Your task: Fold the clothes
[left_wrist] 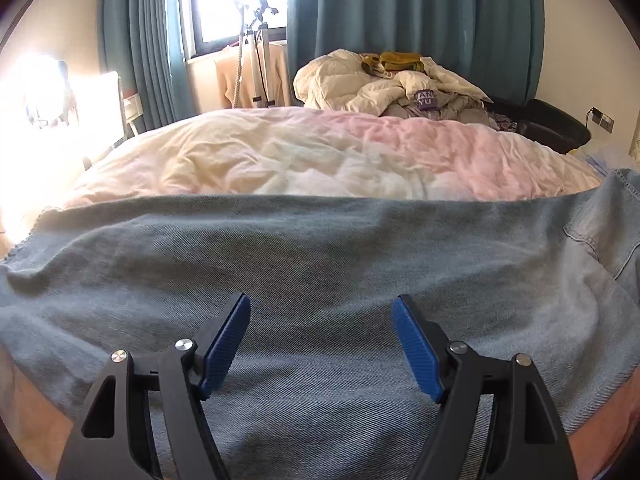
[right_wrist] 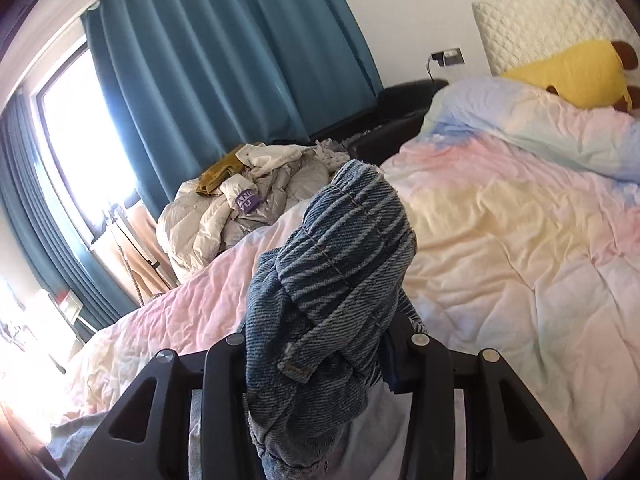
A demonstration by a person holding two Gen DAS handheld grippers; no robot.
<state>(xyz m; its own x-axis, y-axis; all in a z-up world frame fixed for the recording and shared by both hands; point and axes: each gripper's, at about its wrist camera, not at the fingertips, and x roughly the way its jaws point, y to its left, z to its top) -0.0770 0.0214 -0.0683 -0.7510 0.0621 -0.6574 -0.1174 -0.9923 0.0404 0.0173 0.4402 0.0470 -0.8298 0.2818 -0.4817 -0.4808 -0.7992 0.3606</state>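
Observation:
A pale blue pair of jeans (left_wrist: 304, 264) lies spread flat across the near part of the bed, a back pocket (left_wrist: 600, 236) showing at the right. My left gripper (left_wrist: 320, 312) hovers just above the denim, its blue pads (left_wrist: 226, 346) wide apart with nothing between them. In the right wrist view a bunched wad of the jeans (right_wrist: 340, 264) sticks up thick between the jaws, waistband seams and a belt loop showing. My right gripper (right_wrist: 316, 344) is shut on that wad, lifted off the bed; its fingertips are buried in the cloth.
The bed carries a rumpled pink, cream and blue duvet (right_wrist: 500, 240). A heap of cream and grey clothes (left_wrist: 384, 84) lies at its far side. Teal curtains (left_wrist: 400, 12), a window and a tripod (left_wrist: 256, 60) stand behind. A yellow plush toy (right_wrist: 580, 72) rests near the headboard.

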